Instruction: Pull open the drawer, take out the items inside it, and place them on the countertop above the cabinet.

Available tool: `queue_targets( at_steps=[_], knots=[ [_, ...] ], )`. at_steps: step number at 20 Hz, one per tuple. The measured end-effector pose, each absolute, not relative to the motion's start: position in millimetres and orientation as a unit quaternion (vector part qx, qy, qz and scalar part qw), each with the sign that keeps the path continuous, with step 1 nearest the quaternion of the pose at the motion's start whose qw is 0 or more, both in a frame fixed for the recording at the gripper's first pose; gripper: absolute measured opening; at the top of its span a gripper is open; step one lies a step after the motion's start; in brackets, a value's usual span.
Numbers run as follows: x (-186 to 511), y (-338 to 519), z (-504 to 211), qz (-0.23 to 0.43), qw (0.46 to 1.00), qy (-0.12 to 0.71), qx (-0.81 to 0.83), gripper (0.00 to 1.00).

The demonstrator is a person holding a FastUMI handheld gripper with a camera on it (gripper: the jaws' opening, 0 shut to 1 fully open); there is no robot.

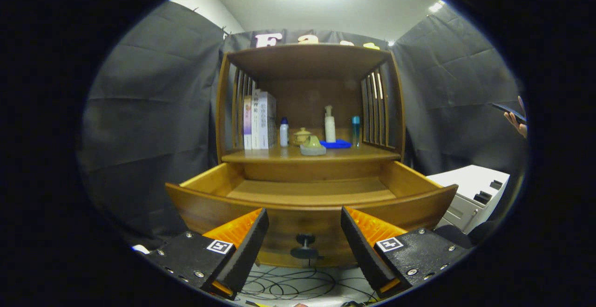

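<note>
A wooden cabinet's drawer (312, 195) stands pulled open just ahead of my fingers, and its visible wooden floor looks bare. The dark round knob (305, 241) on the drawer front lies between my fingertips. My gripper (305, 218) is open, with nothing between its fingers. On the countertop (260, 156) above the drawer rest a pale green item (313, 146), a blue flat item (336, 144), a small yellowish lidded jar (302, 136), a white bottle with a blue cap (284, 133), a white pump bottle (329, 125) and a slim teal bottle (355, 130).
Several books (259, 119) stand upright at the countertop's left end. A white unit (475, 193) sits low to the right of the drawer. A person's hand (517, 121) holds a phone at the far right. Loose cables (298, 286) lie on the floor below the drawer.
</note>
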State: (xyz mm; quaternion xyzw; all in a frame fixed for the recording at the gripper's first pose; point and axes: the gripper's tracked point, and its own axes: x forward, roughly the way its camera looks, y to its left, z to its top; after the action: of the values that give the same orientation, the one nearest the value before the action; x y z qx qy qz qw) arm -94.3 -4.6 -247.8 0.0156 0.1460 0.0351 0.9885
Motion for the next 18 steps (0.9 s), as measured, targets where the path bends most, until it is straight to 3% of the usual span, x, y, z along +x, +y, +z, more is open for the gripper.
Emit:
queue_targets(
  at_steps=[9, 18],
  knots=[
    [-76, -10, -295, 0.003, 0.986, 0.169, 0.014, 0.95],
    [-59, -20, -297, 0.026, 0.984, 0.177, 0.012, 0.95]
  ],
)
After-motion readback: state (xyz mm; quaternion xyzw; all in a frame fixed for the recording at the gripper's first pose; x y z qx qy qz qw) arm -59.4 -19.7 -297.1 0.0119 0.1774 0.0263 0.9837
